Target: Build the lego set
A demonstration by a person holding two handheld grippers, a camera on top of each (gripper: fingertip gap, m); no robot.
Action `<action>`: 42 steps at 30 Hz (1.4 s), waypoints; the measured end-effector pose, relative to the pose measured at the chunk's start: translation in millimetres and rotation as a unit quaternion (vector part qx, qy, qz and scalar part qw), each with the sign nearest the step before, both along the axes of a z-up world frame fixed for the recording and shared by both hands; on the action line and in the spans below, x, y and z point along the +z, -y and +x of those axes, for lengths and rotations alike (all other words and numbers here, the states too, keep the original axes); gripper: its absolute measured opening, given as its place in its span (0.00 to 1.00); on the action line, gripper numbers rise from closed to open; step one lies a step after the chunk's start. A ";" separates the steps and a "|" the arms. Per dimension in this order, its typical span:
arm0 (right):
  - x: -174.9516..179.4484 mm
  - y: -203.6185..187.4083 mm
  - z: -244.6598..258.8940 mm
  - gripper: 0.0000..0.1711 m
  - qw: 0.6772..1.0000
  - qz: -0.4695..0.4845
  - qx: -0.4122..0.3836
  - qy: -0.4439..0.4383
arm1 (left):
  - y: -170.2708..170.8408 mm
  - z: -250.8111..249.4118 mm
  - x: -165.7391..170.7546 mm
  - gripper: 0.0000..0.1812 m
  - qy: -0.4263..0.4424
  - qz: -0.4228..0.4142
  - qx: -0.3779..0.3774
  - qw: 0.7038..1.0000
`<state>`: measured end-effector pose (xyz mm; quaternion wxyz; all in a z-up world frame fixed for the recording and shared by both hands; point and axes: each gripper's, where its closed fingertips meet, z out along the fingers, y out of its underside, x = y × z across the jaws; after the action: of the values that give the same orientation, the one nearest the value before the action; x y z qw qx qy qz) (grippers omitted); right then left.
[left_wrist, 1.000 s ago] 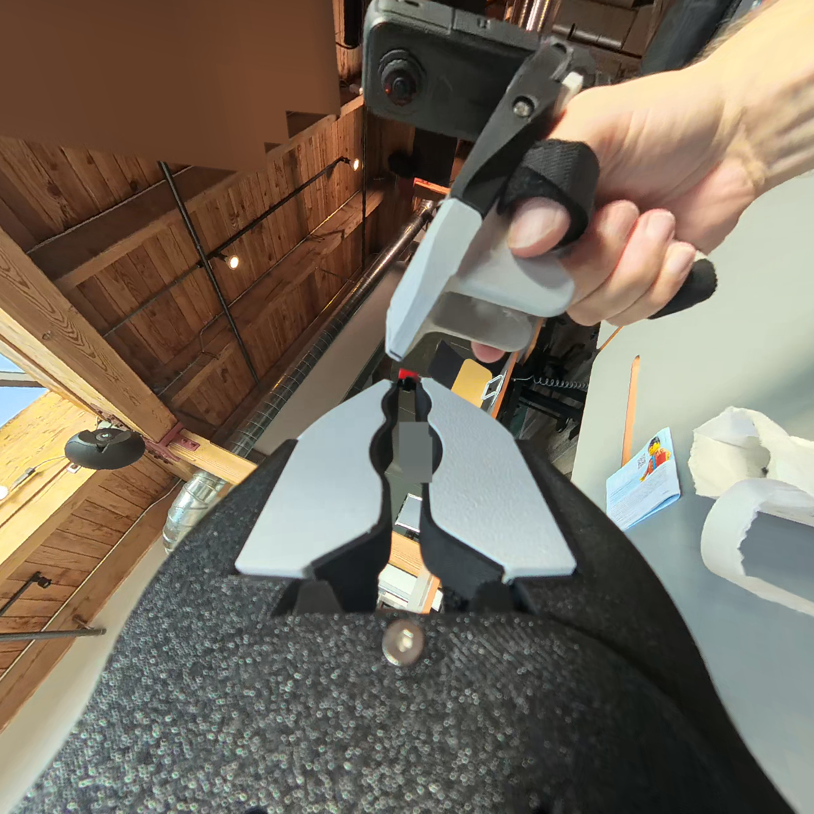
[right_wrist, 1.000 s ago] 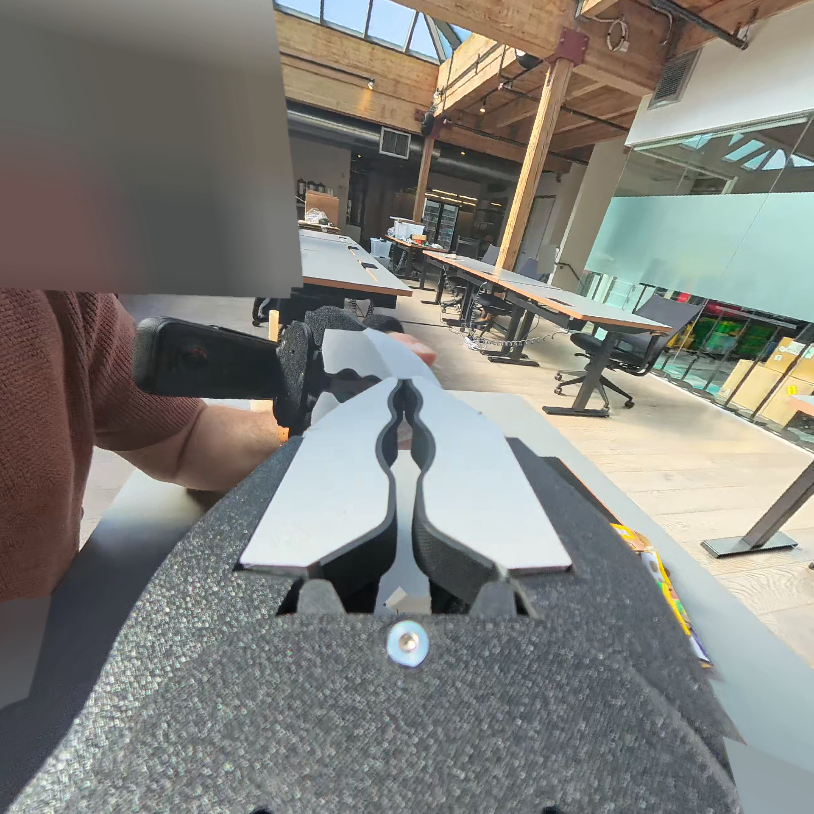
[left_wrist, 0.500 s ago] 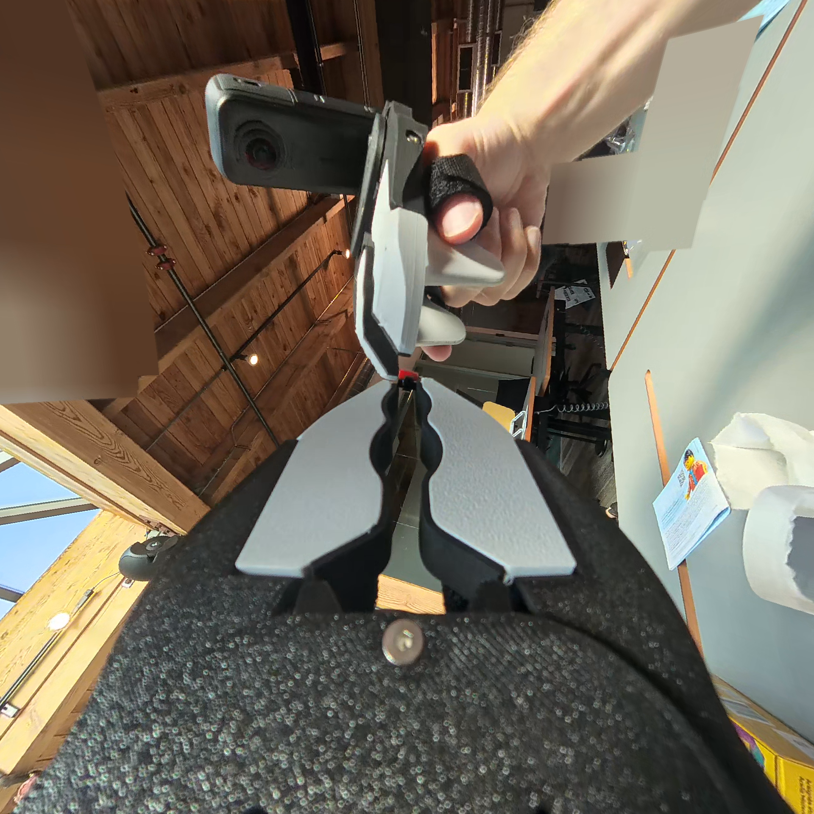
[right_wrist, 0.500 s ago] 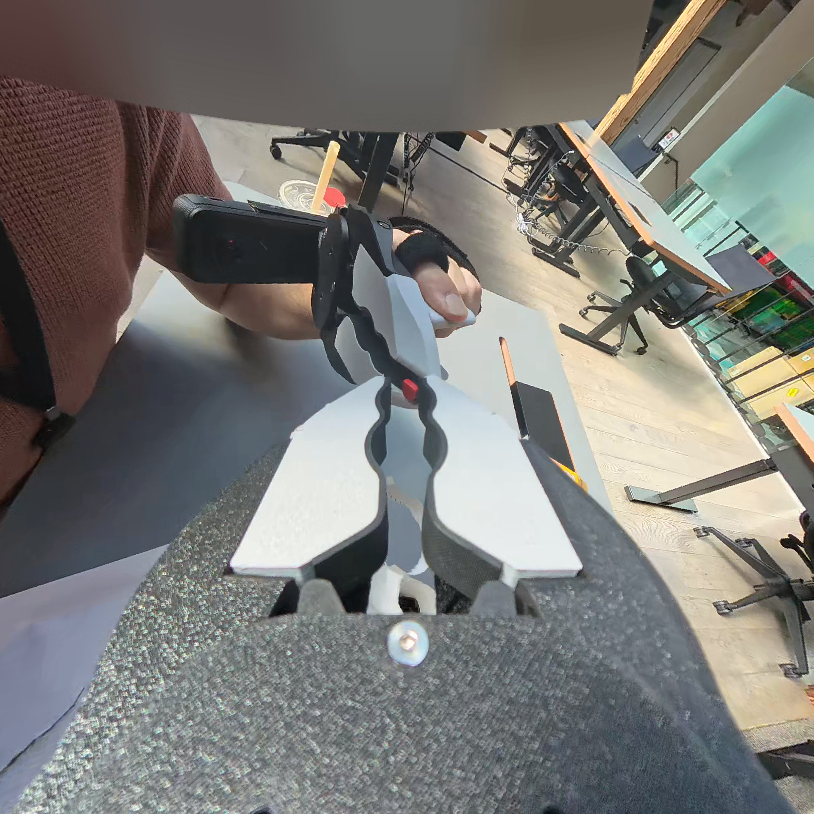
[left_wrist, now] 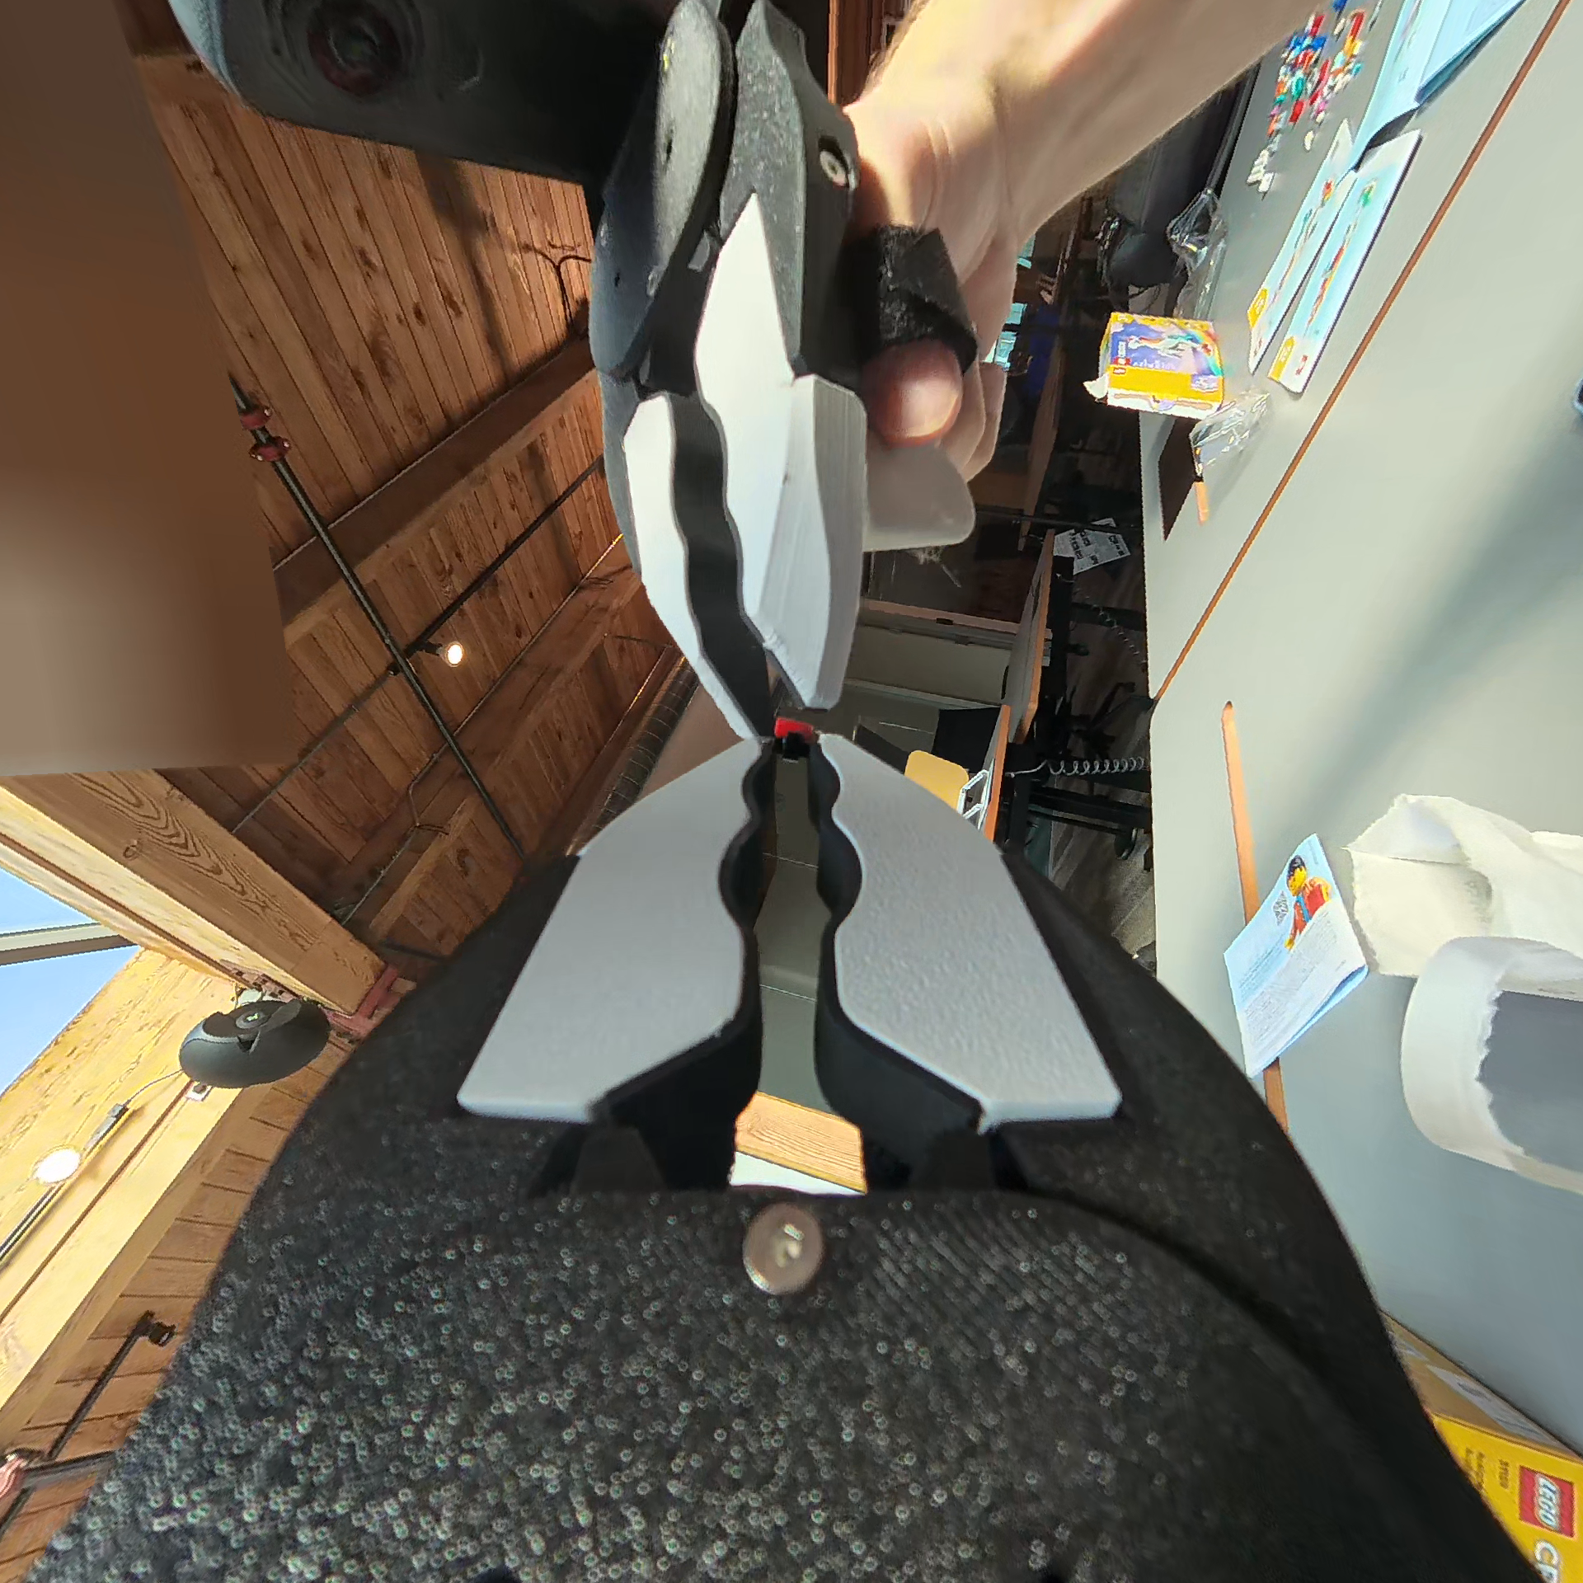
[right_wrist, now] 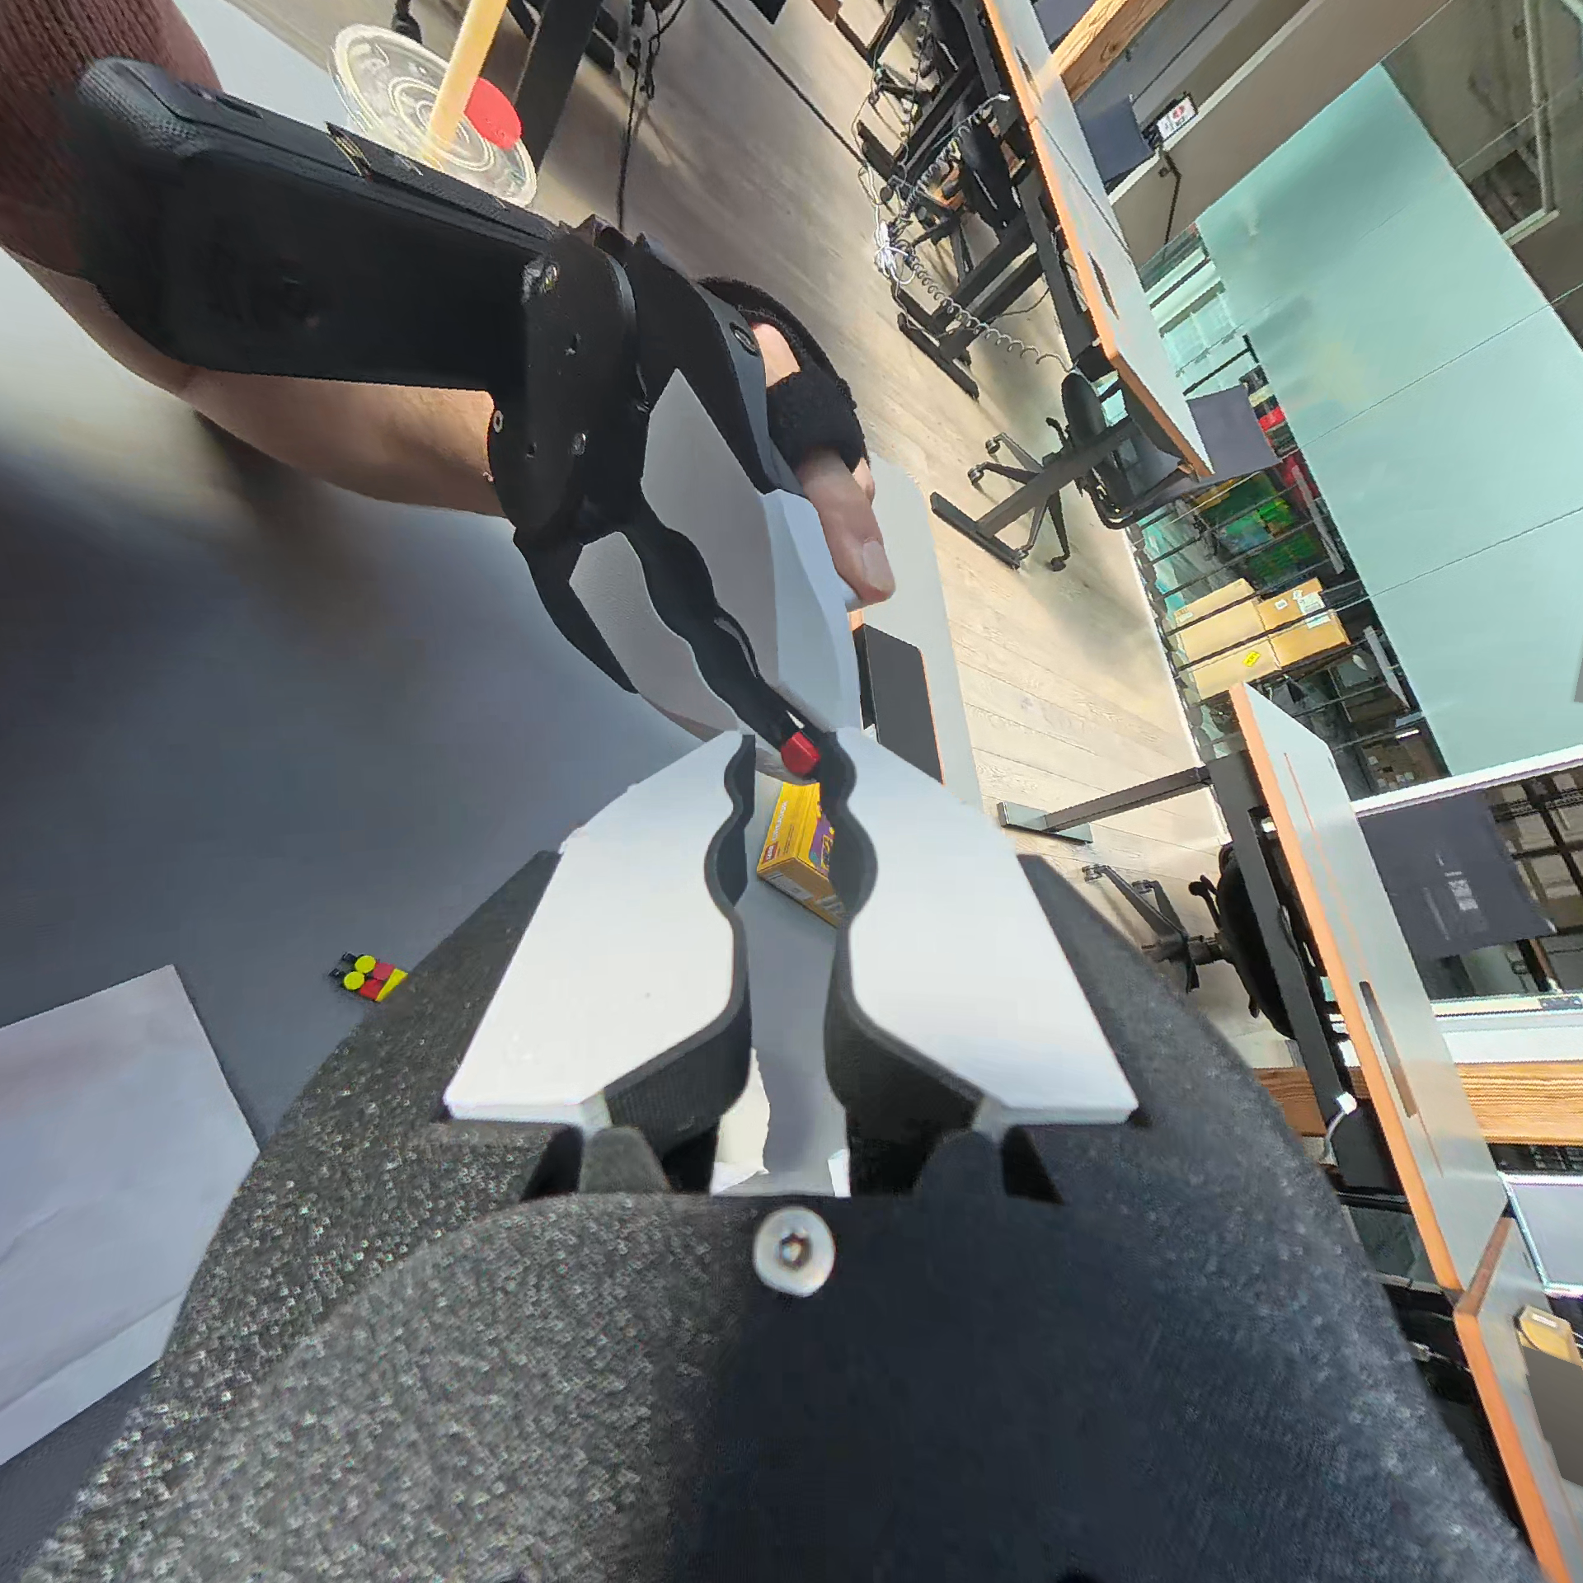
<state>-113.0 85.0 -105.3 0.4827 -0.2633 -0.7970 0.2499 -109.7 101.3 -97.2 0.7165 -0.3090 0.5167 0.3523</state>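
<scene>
A small red lego piece (left_wrist: pixel 790 730) sits pinched between the tips of my left gripper (left_wrist: pixel 790 747), held up in the air above the grey table (left_wrist: pixel 1388 600). My right gripper (left_wrist: pixel 771 715) comes down from above in the left wrist view, and its tips meet the piece. In the right wrist view the red piece (right_wrist: pixel 801 752) lies between the narrowly parted tips of my right gripper (right_wrist: pixel 792 743), with the left gripper (right_wrist: pixel 784 724) reaching in from the upper left. A small yellow, red and black lego assembly (right_wrist: pixel 370 976) lies on the table.
On the table are a booklet (left_wrist: pixel 1293 959), torn white paper bags (left_wrist: pixel 1490 925), a yellow lego box (left_wrist: pixel 1525 1490), another box (left_wrist: pixel 1165 360), loose bricks (left_wrist: pixel 1311 68) and instruction sheets (left_wrist: pixel 1336 248). A white sheet (right_wrist: pixel 86 1156) and a lidded cup (right_wrist: pixel 437 128) lie at the left. My left and right fingertips are right by each other.
The two grippers have closed in on each other and tilted, so their tips now meet at the red piece. The right jaws went from shut to slightly parted.
</scene>
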 end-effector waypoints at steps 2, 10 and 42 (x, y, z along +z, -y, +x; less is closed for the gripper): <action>-0.9 -2.9 -1.9 0.08 1.000 0.011 -0.016 0.005 | -2.4 -1.4 -1.3 0.04 0.005 -0.009 0.008 1.000; -35.4 -25.3 -12.8 0.00 0.997 -0.018 -0.021 0.070 | -11.8 -14.6 8.7 0.02 0.061 -0.019 0.006 0.998; -17.1 -43.4 -26.9 0.08 0.985 0.157 -0.077 -0.011 | -40.2 -27.8 -21.0 0.01 0.063 -0.107 0.027 0.992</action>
<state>-140.0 128.4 -122.3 0.5444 -0.2419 -0.7984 0.0872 -137.4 141.5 -118.2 0.7009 -0.4194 0.4964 0.2940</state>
